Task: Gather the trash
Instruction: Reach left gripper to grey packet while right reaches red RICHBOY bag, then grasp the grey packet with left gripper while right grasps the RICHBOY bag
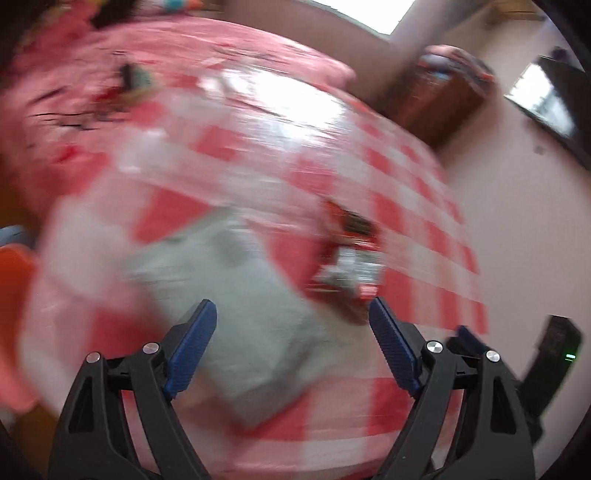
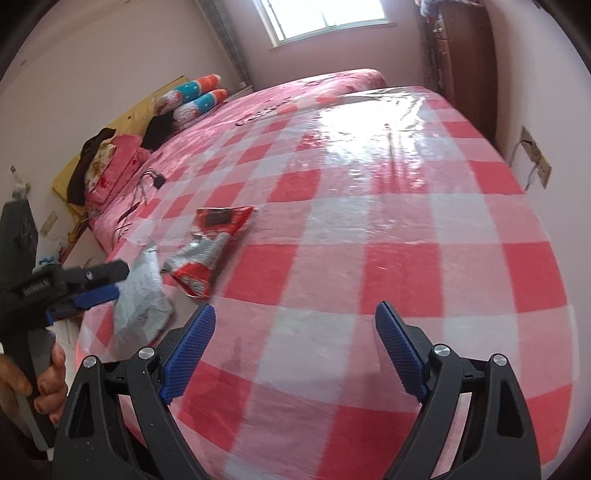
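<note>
A grey crumpled bag (image 1: 255, 325) lies on the red-and-white checked cover (image 1: 417, 229), blurred in the left wrist view, directly in front of my open left gripper (image 1: 291, 314). A red-and-silver snack wrapper (image 1: 351, 258) lies just beyond it to the right. In the right wrist view the grey bag (image 2: 142, 295) and the red wrapper (image 2: 210, 243) lie near the bed's left edge. My left gripper (image 2: 110, 282) hovers at the bag's left side there. My right gripper (image 2: 295, 317) is open and empty above the checked cover (image 2: 406, 266), right of the trash.
The bed carries a pink quilt with folded bedding (image 2: 110, 162) and striped pillows (image 2: 195, 96) at the far left. A brown wooden cabinet (image 2: 465, 59) stands by the far right wall. A window (image 2: 325, 14) is at the back. A wall socket (image 2: 535, 158) is on the right.
</note>
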Demonstrator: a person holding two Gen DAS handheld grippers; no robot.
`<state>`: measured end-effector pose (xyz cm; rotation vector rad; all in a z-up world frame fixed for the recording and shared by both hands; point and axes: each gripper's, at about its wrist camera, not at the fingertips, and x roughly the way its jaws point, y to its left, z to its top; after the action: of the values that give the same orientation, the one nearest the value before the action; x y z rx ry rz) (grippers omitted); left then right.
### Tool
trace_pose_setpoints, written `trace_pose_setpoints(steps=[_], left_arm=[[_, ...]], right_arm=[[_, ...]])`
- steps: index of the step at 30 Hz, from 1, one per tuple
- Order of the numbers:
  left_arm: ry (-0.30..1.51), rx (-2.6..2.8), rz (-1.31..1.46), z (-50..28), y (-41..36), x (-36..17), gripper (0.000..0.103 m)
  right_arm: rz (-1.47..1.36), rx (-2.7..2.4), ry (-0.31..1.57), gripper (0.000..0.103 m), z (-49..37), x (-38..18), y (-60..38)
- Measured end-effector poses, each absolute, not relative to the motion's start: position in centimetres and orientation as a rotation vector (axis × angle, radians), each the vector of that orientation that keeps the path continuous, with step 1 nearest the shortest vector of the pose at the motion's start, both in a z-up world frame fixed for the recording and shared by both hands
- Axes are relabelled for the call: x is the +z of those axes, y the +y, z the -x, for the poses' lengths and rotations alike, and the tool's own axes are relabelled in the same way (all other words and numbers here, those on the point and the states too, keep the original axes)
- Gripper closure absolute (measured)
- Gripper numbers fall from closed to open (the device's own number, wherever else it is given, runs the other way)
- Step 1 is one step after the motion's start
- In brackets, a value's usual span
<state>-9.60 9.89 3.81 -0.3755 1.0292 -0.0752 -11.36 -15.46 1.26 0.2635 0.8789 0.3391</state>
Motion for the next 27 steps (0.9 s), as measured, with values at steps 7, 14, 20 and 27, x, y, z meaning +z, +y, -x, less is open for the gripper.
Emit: trace_pose_setpoints(steps=[7, 14, 20, 27], left_arm=[[1.123, 0.006, 0.542, 9.2, 12.5, 1.3, 0.018], [1.12, 0.046, 0.501, 7.3, 12.0, 1.0, 0.016], [1.1, 0.067, 0.334, 5.6, 10.0, 1.0, 0.012], [1.046, 0.053, 0.238, 5.8, 9.8, 0.9, 0.016]], right_arm=[[-0.237, 0.441, 0.895, 0.015, 9.8, 1.6, -11.5], [-0.18, 0.466, 0.896, 0.015, 9.9, 1.5, -9.6], [-0.173, 0.466, 0.906, 0.015, 9.3, 1.1, -9.2], [-0.195, 0.458, 0.92, 0.015, 8.1, 0.7, -9.2]])
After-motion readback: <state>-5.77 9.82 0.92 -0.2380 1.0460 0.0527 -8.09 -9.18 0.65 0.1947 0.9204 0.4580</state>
